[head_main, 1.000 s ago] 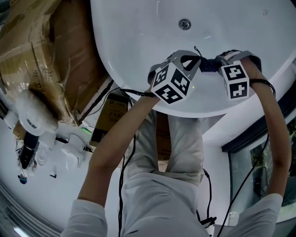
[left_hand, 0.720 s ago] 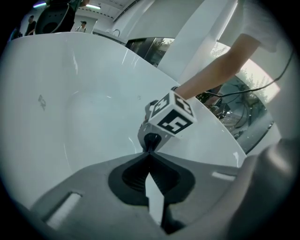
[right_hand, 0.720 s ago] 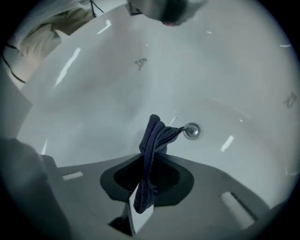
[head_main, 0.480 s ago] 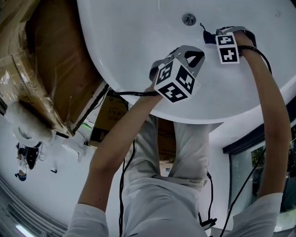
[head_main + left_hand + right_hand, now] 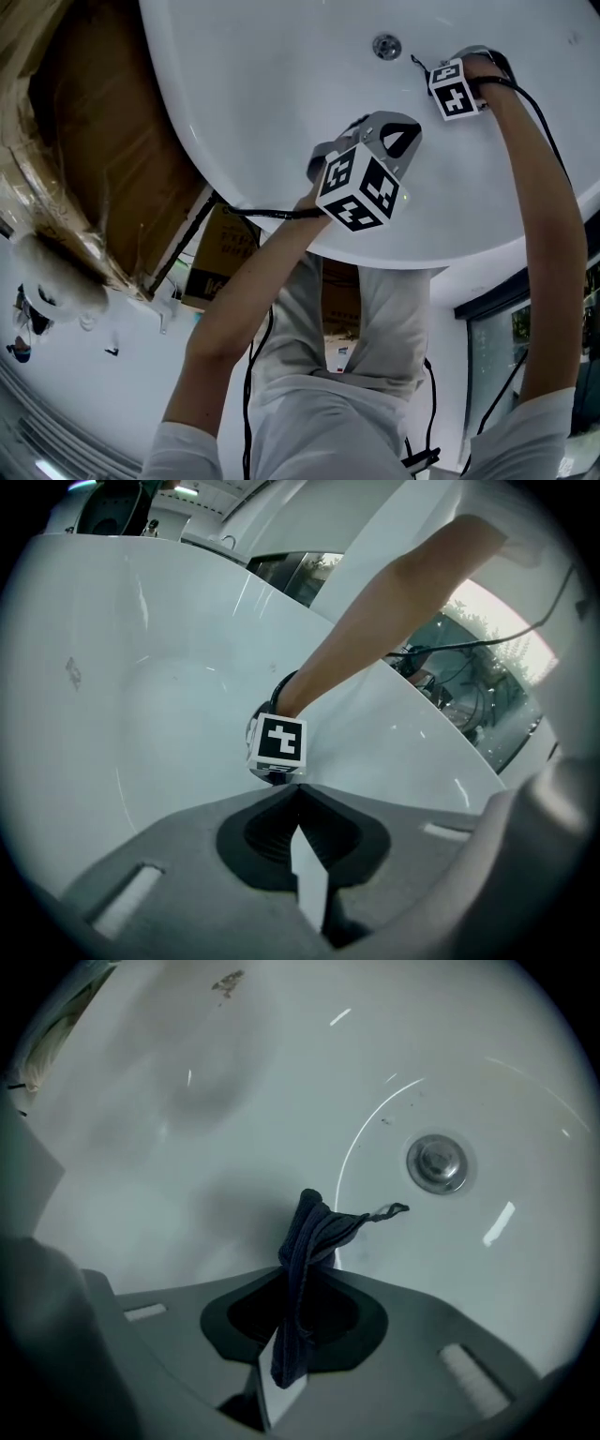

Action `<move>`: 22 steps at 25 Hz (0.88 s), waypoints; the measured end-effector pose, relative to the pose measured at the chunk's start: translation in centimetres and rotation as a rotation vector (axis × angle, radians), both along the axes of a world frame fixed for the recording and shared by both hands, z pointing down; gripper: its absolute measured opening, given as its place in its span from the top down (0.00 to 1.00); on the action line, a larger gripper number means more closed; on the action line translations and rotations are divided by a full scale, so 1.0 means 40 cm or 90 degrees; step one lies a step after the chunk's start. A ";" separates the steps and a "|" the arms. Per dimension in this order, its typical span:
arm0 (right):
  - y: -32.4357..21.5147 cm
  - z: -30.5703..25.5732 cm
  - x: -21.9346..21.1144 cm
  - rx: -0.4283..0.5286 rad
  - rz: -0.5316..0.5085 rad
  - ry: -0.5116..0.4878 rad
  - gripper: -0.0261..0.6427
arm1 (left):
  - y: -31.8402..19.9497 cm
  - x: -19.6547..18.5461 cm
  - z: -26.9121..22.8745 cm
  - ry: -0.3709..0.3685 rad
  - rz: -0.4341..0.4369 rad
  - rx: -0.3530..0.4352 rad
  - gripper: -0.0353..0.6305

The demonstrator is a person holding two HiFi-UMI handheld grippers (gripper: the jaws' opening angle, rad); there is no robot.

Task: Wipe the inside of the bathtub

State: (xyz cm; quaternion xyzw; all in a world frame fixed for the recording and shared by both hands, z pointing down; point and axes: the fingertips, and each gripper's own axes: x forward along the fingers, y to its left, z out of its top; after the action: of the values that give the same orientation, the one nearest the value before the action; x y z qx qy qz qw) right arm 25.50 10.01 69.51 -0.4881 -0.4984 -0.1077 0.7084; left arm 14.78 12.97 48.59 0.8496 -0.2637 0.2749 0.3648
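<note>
Your right gripper (image 5: 298,1283) pinches the dark cloth (image 5: 314,1232) low in the bathtub (image 5: 187,1147) near the drain (image 5: 437,1163). Left gripper (image 5: 298,799) has its jaws together, empty. The cloth is bunched thin, so you could scrape bare enamel.

my left gripper (image 5: 298,794) has its jaws pressed together, nothing between them. just beyond their tips the right gripper (image 5: 278,745) hangs on a bare forearm (image 5: 375,621), down inside the white bathtub (image 5: 141,686).

At your left, a big plastic-wrapped cardboard crate (image 5: 103,150) stands on the pale floor (image 5: 84,394), with a smaller cardboard box (image 5: 220,258) near it. At your right, a dark-framed window (image 5: 497,356) shows greenery.
</note>
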 end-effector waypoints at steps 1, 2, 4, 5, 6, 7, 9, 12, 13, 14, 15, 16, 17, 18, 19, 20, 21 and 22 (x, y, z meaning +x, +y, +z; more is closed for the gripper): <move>0.014 -0.004 0.018 -0.007 0.000 0.011 0.88 | 0.005 0.000 -0.002 0.000 0.001 -0.001 0.95; 0.028 -0.009 0.037 -0.014 -0.003 0.020 0.88 | 0.008 -0.001 -0.004 -0.001 0.002 -0.002 0.95; 0.043 -0.022 0.063 -0.022 -0.012 0.027 0.88 | 0.003 -0.010 -0.005 -0.003 0.002 0.000 0.95; 0.047 -0.031 0.068 -0.024 -0.014 0.025 0.88 | -0.002 -0.016 -0.006 -0.004 0.001 0.001 0.95; 0.054 -0.044 0.071 -0.027 -0.015 0.022 0.88 | -0.005 -0.021 -0.010 -0.005 0.000 0.002 0.95; 0.064 -0.059 0.073 -0.033 -0.015 0.022 0.88 | -0.004 -0.024 -0.015 -0.005 -0.001 0.001 0.95; 0.087 -0.096 0.078 -0.050 -0.015 0.029 0.88 | -0.002 -0.028 -0.027 -0.005 0.000 0.000 0.95; 0.111 -0.146 0.084 -0.072 -0.009 0.043 0.88 | -0.003 -0.031 -0.052 -0.005 0.004 0.005 0.95; 0.117 -0.160 0.085 -0.077 -0.005 0.046 0.88 | -0.004 -0.032 -0.060 -0.005 0.004 0.007 0.95; 0.121 -0.173 0.087 -0.081 -0.003 0.048 0.88 | -0.006 -0.033 -0.068 -0.005 0.004 0.010 0.95; 0.125 -0.187 0.088 -0.084 -0.002 0.050 0.88 | -0.008 -0.035 -0.075 -0.005 0.004 0.012 0.95; 0.129 -0.203 0.091 -0.087 -0.003 0.051 0.88 | -0.010 -0.035 -0.082 -0.005 0.004 0.014 0.95; 0.134 -0.221 0.095 -0.090 -0.008 0.051 0.88 | -0.011 -0.035 -0.090 -0.005 0.004 0.016 0.95; 0.140 -0.241 0.099 -0.094 -0.014 0.051 0.88 | -0.011 -0.035 -0.097 -0.004 0.004 0.017 0.95; 0.148 -0.262 0.104 -0.097 -0.020 0.050 0.88 | -0.011 -0.033 -0.103 -0.003 0.004 0.018 0.95; 0.155 -0.284 0.109 -0.100 -0.025 0.050 0.88 | -0.010 -0.032 -0.109 -0.003 0.005 0.018 0.95; 0.162 -0.305 0.113 -0.102 -0.026 0.050 0.88 | -0.009 -0.031 -0.115 -0.002 0.006 0.018 0.95; 0.166 -0.325 0.116 -0.103 -0.025 0.050 0.88 | -0.009 -0.029 -0.121 -0.002 0.006 0.019 0.95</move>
State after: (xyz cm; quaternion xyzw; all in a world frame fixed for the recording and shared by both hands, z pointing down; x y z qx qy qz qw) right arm 30.14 16.67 56.49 -0.5575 -0.4674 -0.0617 0.6833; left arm 13.60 12.60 43.77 0.8558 -0.2640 0.2742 0.3504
